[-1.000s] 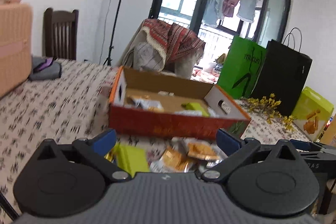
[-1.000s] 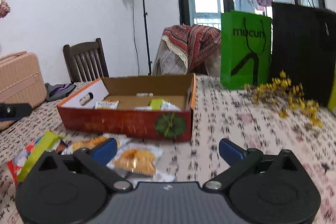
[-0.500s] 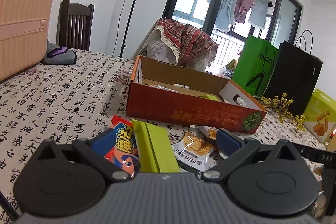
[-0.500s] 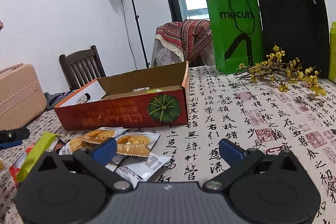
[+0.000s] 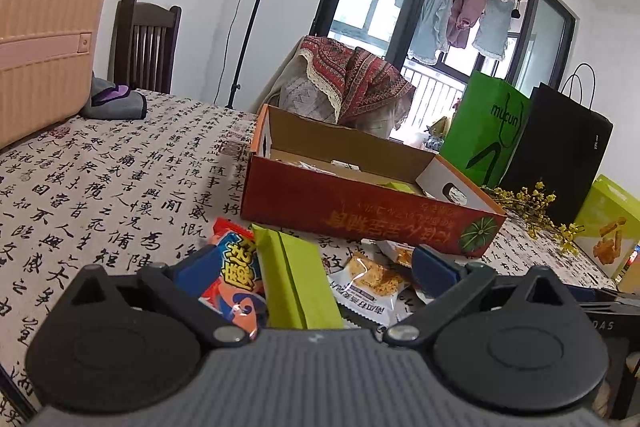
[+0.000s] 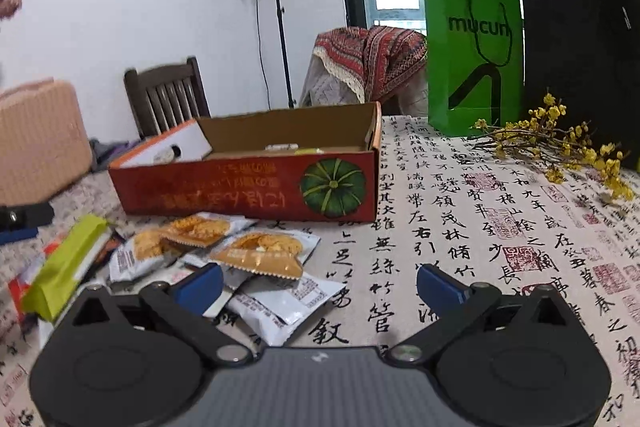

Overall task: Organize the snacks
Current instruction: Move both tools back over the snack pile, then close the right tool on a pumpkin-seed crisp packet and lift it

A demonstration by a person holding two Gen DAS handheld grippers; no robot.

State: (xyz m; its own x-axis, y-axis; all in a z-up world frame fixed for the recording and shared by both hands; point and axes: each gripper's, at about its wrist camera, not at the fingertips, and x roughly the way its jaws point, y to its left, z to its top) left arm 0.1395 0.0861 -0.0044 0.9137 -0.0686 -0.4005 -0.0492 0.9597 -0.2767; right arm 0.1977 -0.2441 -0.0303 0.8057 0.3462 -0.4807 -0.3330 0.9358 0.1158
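Observation:
A red cardboard box (image 5: 360,211) (image 6: 248,187) with an open top stands on the table and holds a few snacks. In front of it lie loose snacks: a lime-green packet (image 5: 298,279) (image 6: 64,267), a blue and orange packet (image 5: 234,279), and several clear cracker packets (image 5: 370,281) (image 6: 256,251). My left gripper (image 5: 310,269) is open and empty, low over the green and blue packets. My right gripper (image 6: 320,285) is open and empty, with its left finger over the cracker packets.
A pink suitcase (image 5: 40,47) stands on the table at far left beside a grey pouch (image 5: 116,103). A green bag (image 6: 474,59), a black bag (image 6: 580,59), yellow flowers (image 6: 560,139) and a lime box (image 5: 608,227) stand at the right. Chairs stand behind the table.
Both grippers have come down and drawn back from the box, so the loose snacks now lie between the fingers. Both stayed open and empty.

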